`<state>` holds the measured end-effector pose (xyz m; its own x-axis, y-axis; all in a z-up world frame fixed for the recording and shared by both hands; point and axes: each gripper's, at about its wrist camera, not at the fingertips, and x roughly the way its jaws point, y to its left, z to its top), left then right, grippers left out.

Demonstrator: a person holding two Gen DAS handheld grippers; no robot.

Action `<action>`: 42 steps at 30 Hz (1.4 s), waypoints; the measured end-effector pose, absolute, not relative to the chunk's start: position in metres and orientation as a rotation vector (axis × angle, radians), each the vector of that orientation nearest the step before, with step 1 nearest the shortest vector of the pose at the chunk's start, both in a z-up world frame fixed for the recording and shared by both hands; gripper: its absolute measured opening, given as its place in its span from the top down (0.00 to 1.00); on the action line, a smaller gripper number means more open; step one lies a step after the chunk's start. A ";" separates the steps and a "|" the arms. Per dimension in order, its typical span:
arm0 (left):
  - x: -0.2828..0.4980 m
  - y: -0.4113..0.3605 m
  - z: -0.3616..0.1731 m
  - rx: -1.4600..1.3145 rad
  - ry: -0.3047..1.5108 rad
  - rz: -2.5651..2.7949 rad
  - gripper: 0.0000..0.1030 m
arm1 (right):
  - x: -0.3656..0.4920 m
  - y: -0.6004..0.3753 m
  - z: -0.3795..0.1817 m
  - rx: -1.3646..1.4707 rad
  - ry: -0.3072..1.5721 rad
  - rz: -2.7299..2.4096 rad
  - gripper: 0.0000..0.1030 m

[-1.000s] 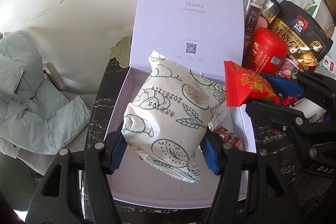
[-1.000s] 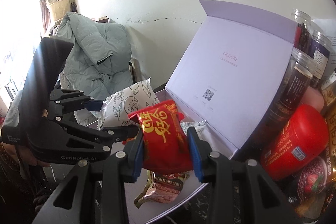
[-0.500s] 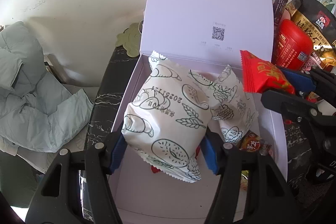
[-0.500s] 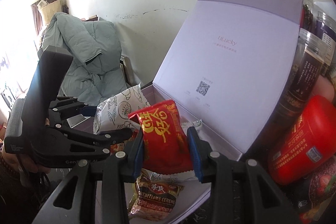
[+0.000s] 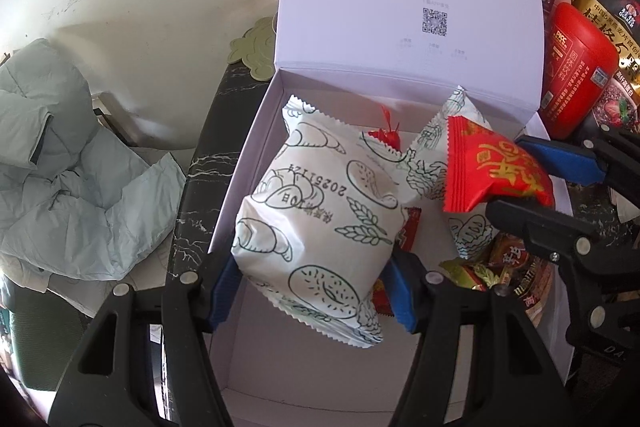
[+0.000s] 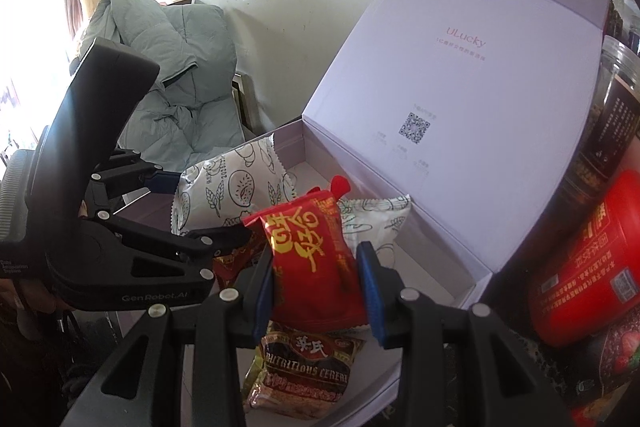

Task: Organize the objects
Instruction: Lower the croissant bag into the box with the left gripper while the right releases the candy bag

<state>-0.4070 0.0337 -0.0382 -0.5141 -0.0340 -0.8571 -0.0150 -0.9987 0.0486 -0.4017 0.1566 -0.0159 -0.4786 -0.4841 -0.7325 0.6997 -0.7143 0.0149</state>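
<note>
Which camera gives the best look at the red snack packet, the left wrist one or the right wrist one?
The right wrist view. There the red snack packet sits centred and upright between the right gripper's blue pads, gold lettering facing the camera. The left wrist view shows the packet off to the right, side-on and tilted.

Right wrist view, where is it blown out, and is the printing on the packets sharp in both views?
Right wrist view: the far left edge is washed out by window glare; the gold characters on the red foil snack packet read sharp. Left wrist view: evenly lit, the date print on the white bread-pattern packet is crisp; the open white cardboard box bows from fisheye distortion.
</note>
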 end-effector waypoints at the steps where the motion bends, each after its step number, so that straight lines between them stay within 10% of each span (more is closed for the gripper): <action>1: -0.407 0.034 -0.039 1.544 -0.078 -2.723 0.40 | -0.402 0.156 -0.017 0.972 0.378 -2.192 0.62; 42: -0.398 0.032 -0.022 1.455 -0.053 -2.770 0.25 | -0.399 0.177 -0.014 1.039 0.280 -2.209 0.49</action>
<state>-0.3982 0.0323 -0.0216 -0.5675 -0.0263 -0.8229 -0.0050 -0.9994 0.0354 -0.3990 0.1772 -0.0140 -0.4577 -0.4824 -0.7469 0.6537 -0.7519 0.0851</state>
